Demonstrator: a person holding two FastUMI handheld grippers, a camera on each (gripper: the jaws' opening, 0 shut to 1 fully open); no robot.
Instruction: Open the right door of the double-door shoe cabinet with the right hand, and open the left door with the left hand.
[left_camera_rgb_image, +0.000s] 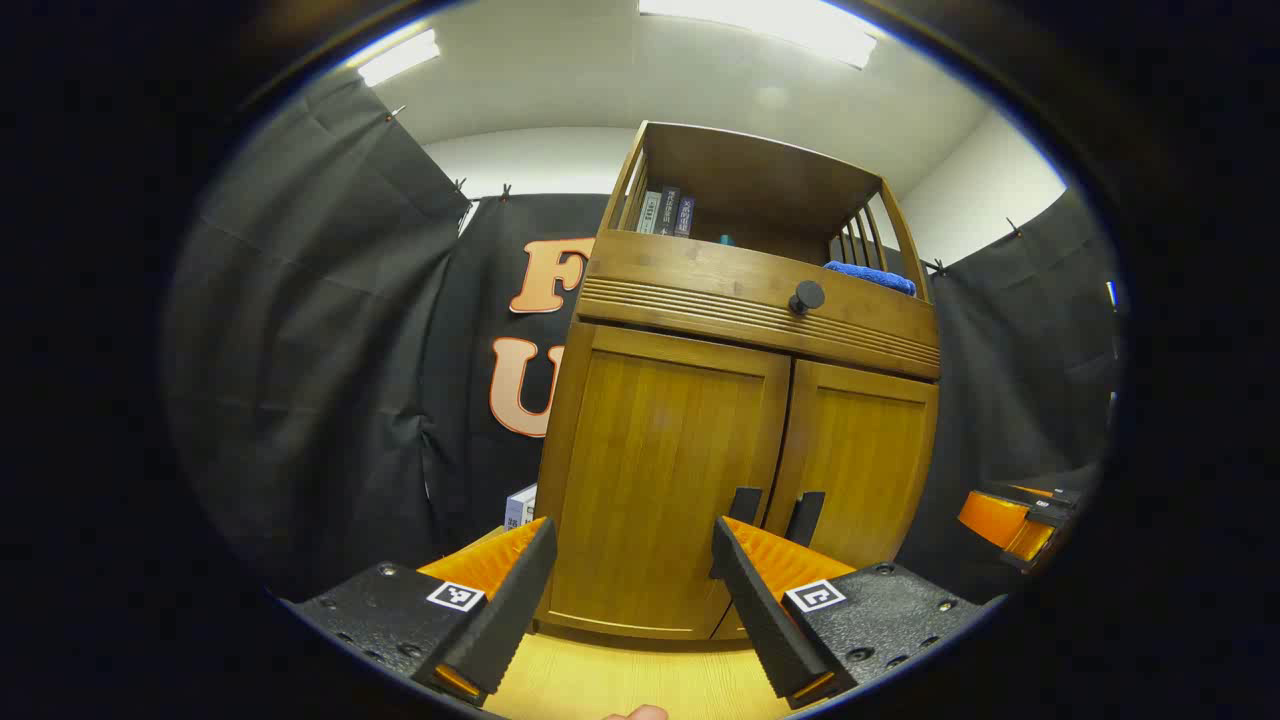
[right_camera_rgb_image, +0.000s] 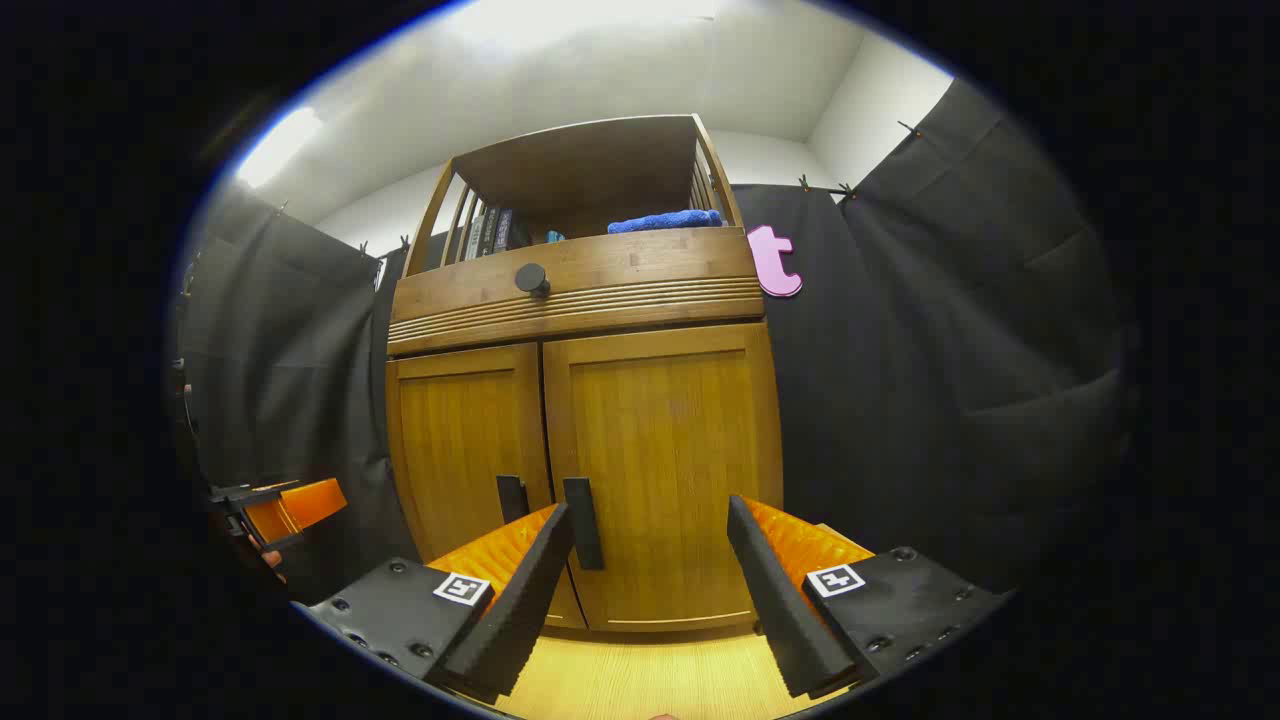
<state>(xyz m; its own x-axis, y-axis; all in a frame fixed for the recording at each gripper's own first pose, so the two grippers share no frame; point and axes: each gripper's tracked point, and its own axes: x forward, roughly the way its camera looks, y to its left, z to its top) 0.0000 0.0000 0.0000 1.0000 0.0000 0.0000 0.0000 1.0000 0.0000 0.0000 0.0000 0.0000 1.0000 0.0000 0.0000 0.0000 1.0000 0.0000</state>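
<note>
Both cabinet (left_camera_rgb_image: 740, 400) doors sat closed. Left gripper (left_camera_rgb_image: 632, 540) and right gripper (right_camera_rgb_image: 650, 525) were spread, empty. Book (left_camera_rgb_image: 668, 212) spines at twelve o'clock were unreadable.

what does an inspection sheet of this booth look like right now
surface: pale wood floor in front of the cabinet
job's things: shoe cabinet, right door and left door both shut, dark handles at the centre seam
clutter: blue cloth and books on the top shelf; small box beside the cabinet
grippers: left tongs open, right tongs open, both short of the doors
cables: nothing seen
surroundings: black cloth walls, ceiling lights
</note>
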